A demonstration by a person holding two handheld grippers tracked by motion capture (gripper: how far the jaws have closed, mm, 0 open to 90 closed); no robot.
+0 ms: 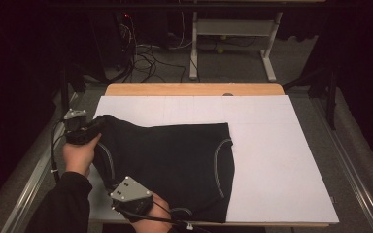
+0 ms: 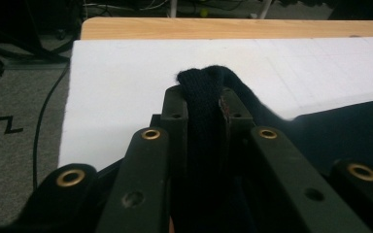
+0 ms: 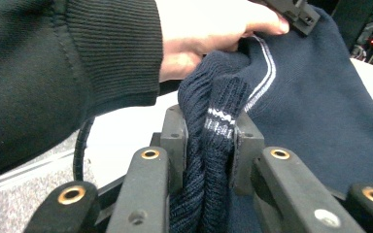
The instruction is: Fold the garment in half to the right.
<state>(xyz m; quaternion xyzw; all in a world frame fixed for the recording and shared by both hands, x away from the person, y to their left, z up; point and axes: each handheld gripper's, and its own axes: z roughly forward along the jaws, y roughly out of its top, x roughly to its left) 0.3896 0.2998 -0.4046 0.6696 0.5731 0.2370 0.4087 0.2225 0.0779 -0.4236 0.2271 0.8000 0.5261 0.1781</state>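
Observation:
A dark navy sweater (image 1: 175, 165) with thin white piping lies spread over the left half of a white board (image 1: 281, 160). My left gripper (image 1: 97, 127) is at the sweater's far left corner, shut on a bunched fold of the knit (image 2: 205, 97), which rises between the jaws. My right gripper (image 1: 119, 201) is at the near left edge, under its grey plate (image 1: 128, 189), shut on a ribbed hem with a white stripe (image 3: 218, 121). The person's left hand (image 3: 209, 34) and dark sleeve show beyond it in the right gripper view.
The white board rests on a wooden table (image 1: 194, 89). Grey carpet with metal rails (image 1: 359, 170) runs along both sides. Cables (image 1: 145, 58) and a white table frame (image 1: 233, 34) stand on the floor behind. The board's right half is bare.

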